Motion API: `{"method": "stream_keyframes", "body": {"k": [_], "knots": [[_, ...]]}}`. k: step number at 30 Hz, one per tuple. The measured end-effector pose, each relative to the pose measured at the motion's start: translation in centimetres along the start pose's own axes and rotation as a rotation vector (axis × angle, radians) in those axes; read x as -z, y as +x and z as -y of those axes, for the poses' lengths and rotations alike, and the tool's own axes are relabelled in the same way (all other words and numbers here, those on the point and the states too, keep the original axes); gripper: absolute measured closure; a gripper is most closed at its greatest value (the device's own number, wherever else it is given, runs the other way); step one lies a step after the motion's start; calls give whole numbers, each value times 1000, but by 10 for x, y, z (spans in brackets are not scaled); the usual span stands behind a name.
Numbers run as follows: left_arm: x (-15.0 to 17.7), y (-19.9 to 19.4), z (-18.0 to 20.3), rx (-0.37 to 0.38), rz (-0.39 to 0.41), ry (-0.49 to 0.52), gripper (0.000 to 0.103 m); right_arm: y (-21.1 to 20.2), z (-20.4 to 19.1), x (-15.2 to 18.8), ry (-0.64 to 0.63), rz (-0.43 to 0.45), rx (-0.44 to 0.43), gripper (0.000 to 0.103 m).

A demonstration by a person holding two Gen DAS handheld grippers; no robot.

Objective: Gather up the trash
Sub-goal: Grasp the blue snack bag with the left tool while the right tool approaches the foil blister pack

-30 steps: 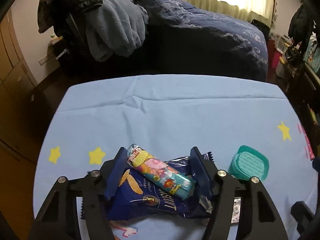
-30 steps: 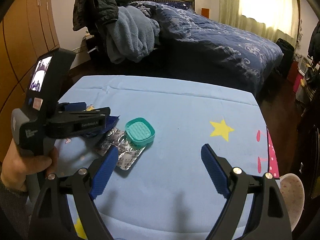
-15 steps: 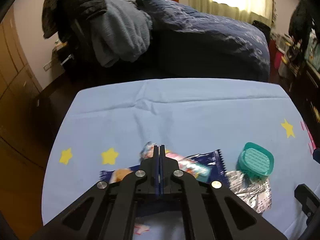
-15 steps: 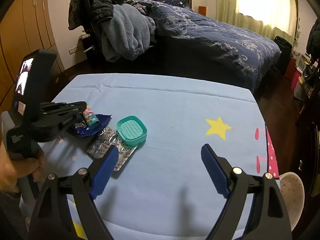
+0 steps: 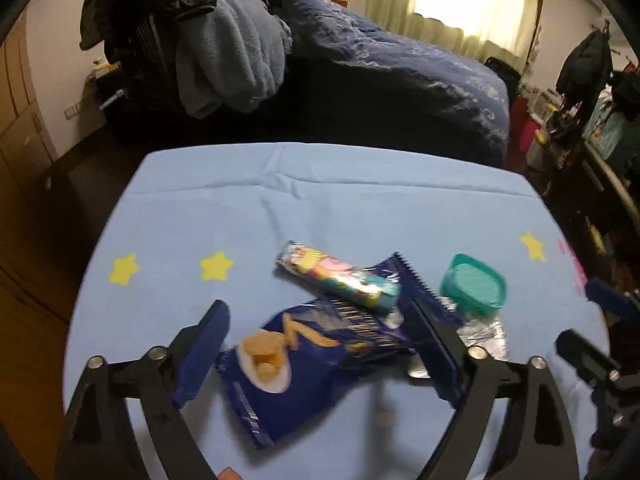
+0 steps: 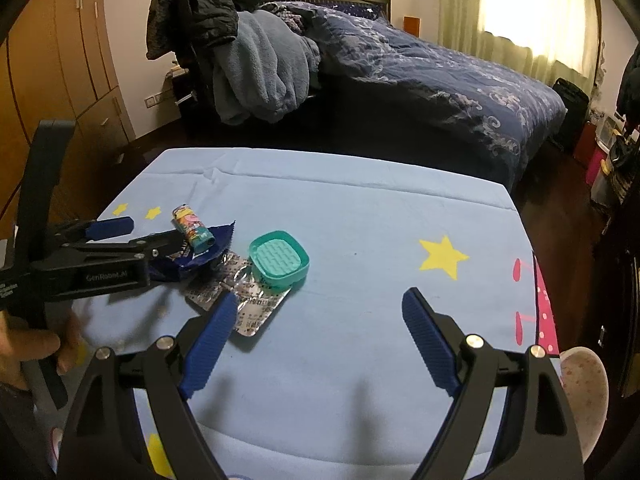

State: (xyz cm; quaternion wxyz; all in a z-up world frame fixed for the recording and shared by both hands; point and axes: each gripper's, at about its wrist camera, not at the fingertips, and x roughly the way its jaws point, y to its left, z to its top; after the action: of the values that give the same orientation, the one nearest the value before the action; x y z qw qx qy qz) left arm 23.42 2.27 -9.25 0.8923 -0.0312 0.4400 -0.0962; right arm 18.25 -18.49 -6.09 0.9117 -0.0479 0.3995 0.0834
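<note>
A dark blue chip bag (image 5: 304,356) lies on the light blue table cloth (image 5: 320,208), with a colourful snack tube wrapper (image 5: 340,280) resting on its far end. A teal lid (image 5: 474,290) sits on silver blister packs (image 5: 486,334) to the right. My left gripper (image 5: 320,344) is open, its fingers on either side of the chip bag. In the right wrist view the left gripper (image 6: 132,236) is at the left by the bag (image 6: 188,260), tube (image 6: 192,230), lid (image 6: 280,260) and blister packs (image 6: 244,304). My right gripper (image 6: 320,340) is open and empty above the cloth.
A bed with a dark blue duvet (image 6: 440,76) stands behind the table, with clothes piled at its left end (image 6: 256,68). Wooden wardrobes (image 6: 60,72) line the left wall. Clutter and furniture (image 5: 592,120) stand to the right of the table.
My left gripper was open around the bag and tube, then shut, and is now open again and pulled back. The chip bag has shifted and turned. The right gripper stayed open.
</note>
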Motion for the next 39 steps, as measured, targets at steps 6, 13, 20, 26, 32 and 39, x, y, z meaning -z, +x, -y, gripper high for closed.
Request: {"method": "stream_keyframes", "body": {"k": [6,13,20,26,32,39], "knots": [[6,9,5,-4,-12,-21,71,-6,2,0,-1,13,7,18],[20,-7,3,-44,24,4,86,-3,5,-2,7,7,17,18],[27,-48,-4,-53,112,21,88,5,-3,-2,-22,-1,24,18],[31,-68,-10,-56,150,8,91,30,-17,-14,-72,-1,57,18],[37,-63,-11,-48,135,1,91,69,-25,-26,-97,-61,57,18],[47,-46,-15,43,53,-44,75,83,-29,-24,-99,-106,15,34]]}}
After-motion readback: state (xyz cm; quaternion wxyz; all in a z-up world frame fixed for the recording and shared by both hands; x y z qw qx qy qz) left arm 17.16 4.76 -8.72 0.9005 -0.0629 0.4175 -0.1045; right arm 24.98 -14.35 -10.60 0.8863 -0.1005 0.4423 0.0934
